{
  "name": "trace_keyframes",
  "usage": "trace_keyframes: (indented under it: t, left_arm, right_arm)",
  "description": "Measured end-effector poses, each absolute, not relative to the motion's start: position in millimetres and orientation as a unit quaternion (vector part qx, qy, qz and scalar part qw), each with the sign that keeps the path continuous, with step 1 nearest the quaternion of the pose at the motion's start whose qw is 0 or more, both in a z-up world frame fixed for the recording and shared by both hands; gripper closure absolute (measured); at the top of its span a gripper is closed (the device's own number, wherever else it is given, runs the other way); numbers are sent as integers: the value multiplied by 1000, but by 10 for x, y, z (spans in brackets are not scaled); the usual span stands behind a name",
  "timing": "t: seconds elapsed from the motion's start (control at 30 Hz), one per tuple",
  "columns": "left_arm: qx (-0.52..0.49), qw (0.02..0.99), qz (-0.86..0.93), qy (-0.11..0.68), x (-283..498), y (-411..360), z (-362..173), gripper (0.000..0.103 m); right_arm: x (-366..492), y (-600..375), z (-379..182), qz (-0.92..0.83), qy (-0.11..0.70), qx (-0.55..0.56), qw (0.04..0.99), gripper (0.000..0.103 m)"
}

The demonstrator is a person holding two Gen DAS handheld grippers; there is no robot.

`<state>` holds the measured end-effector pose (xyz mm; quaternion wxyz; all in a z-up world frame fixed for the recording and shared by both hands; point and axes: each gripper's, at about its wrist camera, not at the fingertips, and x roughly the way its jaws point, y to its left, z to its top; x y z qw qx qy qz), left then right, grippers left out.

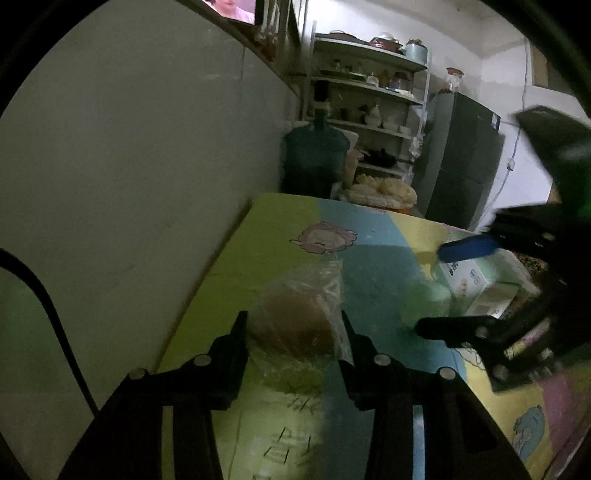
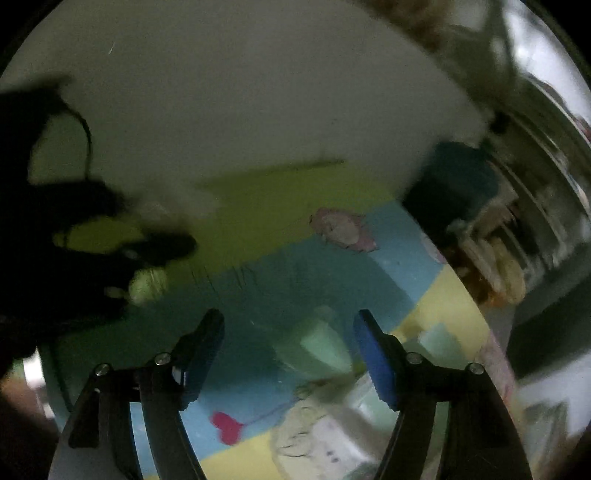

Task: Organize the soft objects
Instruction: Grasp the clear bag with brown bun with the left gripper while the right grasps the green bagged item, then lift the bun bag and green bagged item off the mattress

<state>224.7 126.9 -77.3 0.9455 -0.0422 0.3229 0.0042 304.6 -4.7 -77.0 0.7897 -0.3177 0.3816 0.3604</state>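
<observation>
Left tool [image 1: 293, 334] clamps bagged brown bun [image 1: 295, 325]; right tool [image 2: 288, 332] open beside

Light: the room is looking dim, and the far white wall [image 1: 476, 33] is glowing brightest.
Shadow: a dark patch is lying on the table mat [image 1: 373, 266].
Blur: the right wrist view is smearing badly.
Edges: both views are bending round, with black corners.

A green, blue and yellow cartoon-printed table cover [image 1: 236, 266]; blue-padded fingers [image 2: 376, 363] on black.
</observation>
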Motion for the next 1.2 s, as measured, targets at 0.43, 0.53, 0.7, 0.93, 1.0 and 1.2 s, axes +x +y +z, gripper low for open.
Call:
trace_keyframes:
  t: [0.43,0.53,0.7,0.93,1.0,1.2]
  left_arm:
    - [-55,945,-1,322,2084,1295,-802,59]
    - [-58,944,-4,324,2115,1302,-816,59]
    - [-62,944,-5,325,2126,1310,-829,59]
    - [-68,946,3,317,2052,1308,-802,59]
    - [-69,948,6,312,1997,1302,-782,59]
    - [-64,952,11,300,1853,1239,-692,59]
  right_arm:
    - [3340,272,-1258,384,456,-470,651,29]
    - [3443,242,-1273,383,479,-454,646,41]
    - [3514,226,-1256,369,477,-431,671,54]
    - [3533,222,-1051,379,449,-347,731,54]
    - [3492,175,-963,382,436,-313,752,54]
    - [3250,9,-666,368,391,-202,819,54]
